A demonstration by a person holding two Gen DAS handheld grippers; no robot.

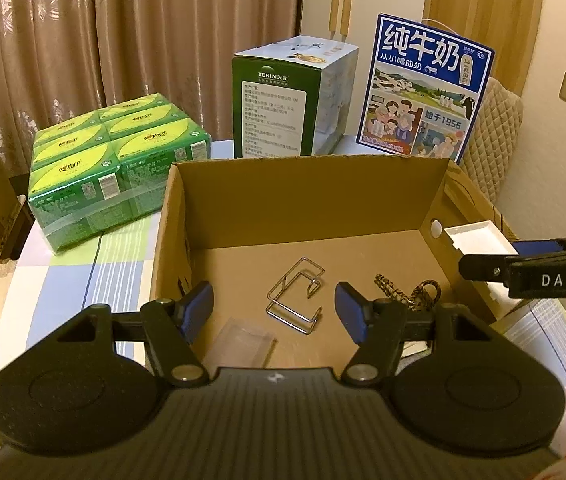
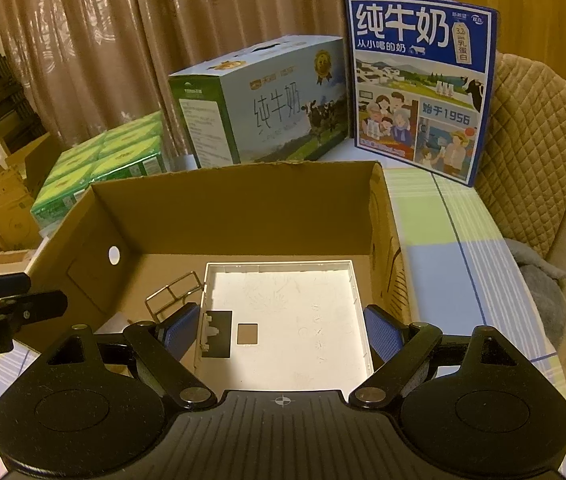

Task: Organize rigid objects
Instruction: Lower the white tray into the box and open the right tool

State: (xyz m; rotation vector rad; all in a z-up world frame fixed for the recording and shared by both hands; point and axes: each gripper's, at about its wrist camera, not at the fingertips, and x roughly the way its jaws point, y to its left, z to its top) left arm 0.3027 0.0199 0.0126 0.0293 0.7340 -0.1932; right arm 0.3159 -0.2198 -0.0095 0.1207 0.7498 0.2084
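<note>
An open cardboard box [image 1: 303, 196] holds a bent wire holder [image 1: 295, 300], a braided cord [image 1: 407, 294] and a clear plastic piece [image 1: 245, 342] on its floor. My left gripper [image 1: 273, 296] hovers over the box's near side, open. The wire holder lies on the floor beyond the blue pads [image 1: 197, 312], which do not press it. My right gripper [image 2: 283, 320] is shut on a white square plastic tray [image 2: 291, 312], gripping its two side edges above the box [image 2: 235, 208]. The wire holder [image 2: 173, 294] shows left of the tray.
A green shrink-wrapped multipack [image 1: 111, 168], a green-and-white milk carton box [image 1: 287, 100] and a blue milk carton box [image 1: 423, 88] stand behind the cardboard box on the checked tablecloth [image 1: 63, 292]. A quilted chair back [image 2: 535, 152] is at the right, curtains behind.
</note>
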